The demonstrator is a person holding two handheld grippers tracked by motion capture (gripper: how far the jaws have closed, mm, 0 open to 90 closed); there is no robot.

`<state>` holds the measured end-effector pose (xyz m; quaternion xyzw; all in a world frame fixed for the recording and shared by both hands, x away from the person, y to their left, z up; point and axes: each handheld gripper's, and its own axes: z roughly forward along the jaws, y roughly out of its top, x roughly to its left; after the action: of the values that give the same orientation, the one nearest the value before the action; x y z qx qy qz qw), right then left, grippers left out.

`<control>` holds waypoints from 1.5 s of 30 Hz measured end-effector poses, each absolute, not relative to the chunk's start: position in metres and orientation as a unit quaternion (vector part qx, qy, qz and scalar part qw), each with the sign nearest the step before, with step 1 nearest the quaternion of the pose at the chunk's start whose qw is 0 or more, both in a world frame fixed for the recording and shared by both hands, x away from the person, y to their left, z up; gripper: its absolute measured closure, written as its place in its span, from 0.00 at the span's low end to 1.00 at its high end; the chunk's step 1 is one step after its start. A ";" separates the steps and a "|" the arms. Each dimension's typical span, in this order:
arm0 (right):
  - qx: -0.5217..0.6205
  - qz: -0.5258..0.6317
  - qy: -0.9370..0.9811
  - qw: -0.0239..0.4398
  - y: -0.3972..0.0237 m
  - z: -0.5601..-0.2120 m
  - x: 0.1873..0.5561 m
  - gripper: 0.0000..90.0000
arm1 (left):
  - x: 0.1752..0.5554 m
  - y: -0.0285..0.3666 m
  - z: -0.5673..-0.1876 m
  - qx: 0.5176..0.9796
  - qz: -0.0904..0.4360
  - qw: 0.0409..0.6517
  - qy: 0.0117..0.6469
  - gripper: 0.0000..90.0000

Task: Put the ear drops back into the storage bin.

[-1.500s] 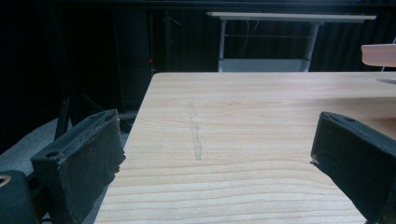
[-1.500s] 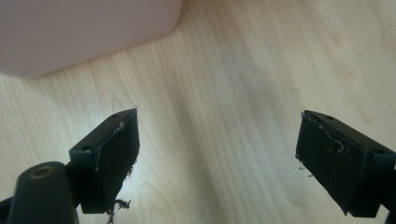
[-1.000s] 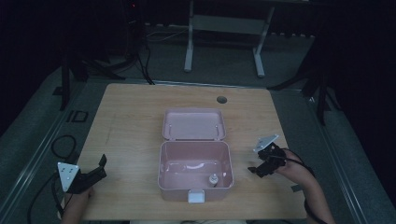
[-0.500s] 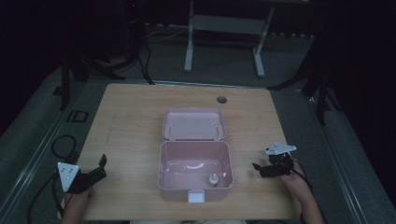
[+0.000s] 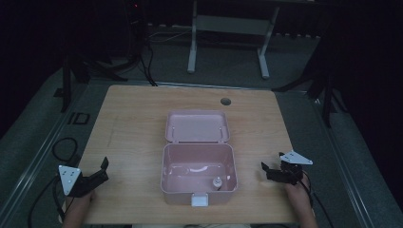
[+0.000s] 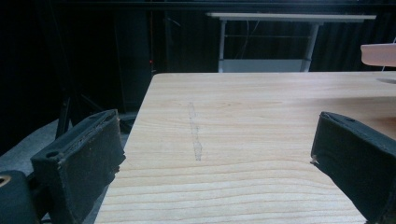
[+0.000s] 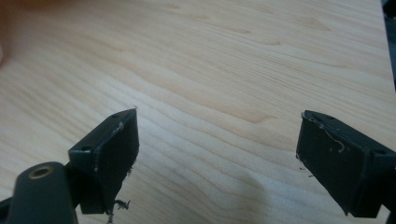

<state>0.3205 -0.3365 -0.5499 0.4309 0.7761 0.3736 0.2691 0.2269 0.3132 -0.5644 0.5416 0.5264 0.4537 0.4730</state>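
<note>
Pink box (image 5: 198, 167) sits open between each spread hand-held gripper (image 5: 268, 169).

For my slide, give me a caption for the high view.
Open pink box at table centre, left gripper and right gripper open at either side.

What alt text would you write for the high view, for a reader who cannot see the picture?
An open pink box sits in the middle of a wooden table, its lid laid back and a small bottle-like object inside. A person's hands hold an open left gripper and an open right gripper on either side of it, neither touching it. The surrounding room is dark.
</note>
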 end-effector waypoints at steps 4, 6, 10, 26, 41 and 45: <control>0.459 0.386 0.746 0.288 -0.340 -0.552 0.318 0.14 | 0.227 0.313 -0.564 0.542 0.453 0.472 0.527 0.03; 0.473 0.390 0.731 0.301 -0.341 -0.552 0.317 0.14 | 0.227 0.313 -0.564 0.542 0.453 0.473 0.527 0.03; 0.499 0.390 0.711 0.306 -0.343 -0.553 0.318 0.14 | 0.227 0.313 -0.564 0.542 0.452 0.472 0.528 0.03; 0.523 0.413 0.666 0.334 -0.344 -0.550 0.314 0.14 | 0.227 0.313 -0.564 0.542 0.452 0.473 0.527 0.03; 0.533 0.414 0.658 0.335 -0.346 -0.551 0.316 0.14 | 0.227 0.313 -0.564 0.540 0.452 0.474 0.529 0.03; 0.531 0.412 0.662 0.331 -0.346 -0.551 0.317 0.14 | 0.228 0.313 -0.564 0.540 0.451 0.474 0.529 0.03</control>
<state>0.3169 -0.3456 -0.5513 0.5314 0.6618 0.4121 0.3314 0.2275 0.3134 -0.5644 0.5398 0.5292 0.4512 0.4743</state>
